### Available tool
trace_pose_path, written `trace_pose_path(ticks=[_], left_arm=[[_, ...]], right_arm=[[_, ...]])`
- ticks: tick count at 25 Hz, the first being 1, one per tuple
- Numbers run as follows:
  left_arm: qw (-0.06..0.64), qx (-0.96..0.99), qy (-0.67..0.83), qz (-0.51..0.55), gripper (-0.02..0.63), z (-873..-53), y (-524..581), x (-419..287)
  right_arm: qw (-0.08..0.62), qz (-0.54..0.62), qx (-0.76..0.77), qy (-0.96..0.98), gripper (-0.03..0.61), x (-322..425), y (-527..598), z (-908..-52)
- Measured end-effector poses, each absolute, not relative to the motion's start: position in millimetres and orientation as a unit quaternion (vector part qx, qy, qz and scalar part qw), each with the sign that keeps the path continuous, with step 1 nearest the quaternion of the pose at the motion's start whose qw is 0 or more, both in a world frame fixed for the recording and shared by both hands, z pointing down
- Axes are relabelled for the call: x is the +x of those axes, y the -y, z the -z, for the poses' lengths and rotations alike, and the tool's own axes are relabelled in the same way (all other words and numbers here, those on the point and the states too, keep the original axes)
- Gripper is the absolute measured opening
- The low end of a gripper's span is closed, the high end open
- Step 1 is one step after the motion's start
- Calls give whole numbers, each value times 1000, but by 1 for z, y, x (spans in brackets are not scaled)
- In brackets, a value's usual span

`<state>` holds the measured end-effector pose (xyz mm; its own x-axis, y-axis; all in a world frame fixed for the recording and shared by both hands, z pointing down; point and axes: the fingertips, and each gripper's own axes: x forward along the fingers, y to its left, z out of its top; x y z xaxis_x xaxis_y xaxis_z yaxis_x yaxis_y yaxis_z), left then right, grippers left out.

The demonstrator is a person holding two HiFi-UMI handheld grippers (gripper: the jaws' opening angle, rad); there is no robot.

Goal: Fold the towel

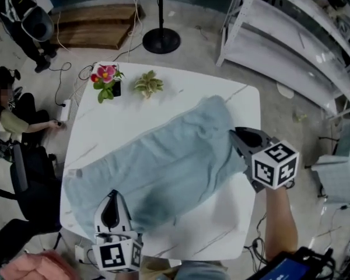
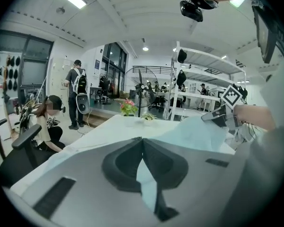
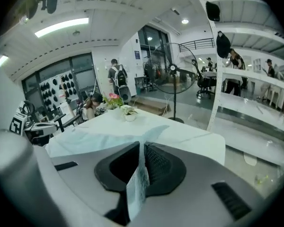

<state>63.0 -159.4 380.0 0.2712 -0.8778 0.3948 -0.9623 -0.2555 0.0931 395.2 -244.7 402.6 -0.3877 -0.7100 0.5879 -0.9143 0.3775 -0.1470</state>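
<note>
- Two grips are holding: the left gripper is pressing its jaws together on the near edge of the towel, with cloth showing between them.
- The right gripper is pinching the towel's right edge, and a thin fold is trailing from its jaws.
- The towel is lying diagonally across the white table, probably being held at two points so that one side can be carried over.

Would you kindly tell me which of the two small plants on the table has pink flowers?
The left plant in the head view, with pink blooms; the right plant shows only pale green leaves.
</note>
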Motion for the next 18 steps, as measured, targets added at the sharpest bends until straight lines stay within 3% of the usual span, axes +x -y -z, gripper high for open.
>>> trace_pose_path(ticks=[8, 18], left_arm=[[152, 766, 617, -98, 8, -346, 112, -18], [155, 711, 684, -59, 8, -337, 41, -129]], right_arm=[[222, -159, 479, 834, 46, 274, 228, -335], [252, -100, 387, 882, 46, 100, 199, -328]])
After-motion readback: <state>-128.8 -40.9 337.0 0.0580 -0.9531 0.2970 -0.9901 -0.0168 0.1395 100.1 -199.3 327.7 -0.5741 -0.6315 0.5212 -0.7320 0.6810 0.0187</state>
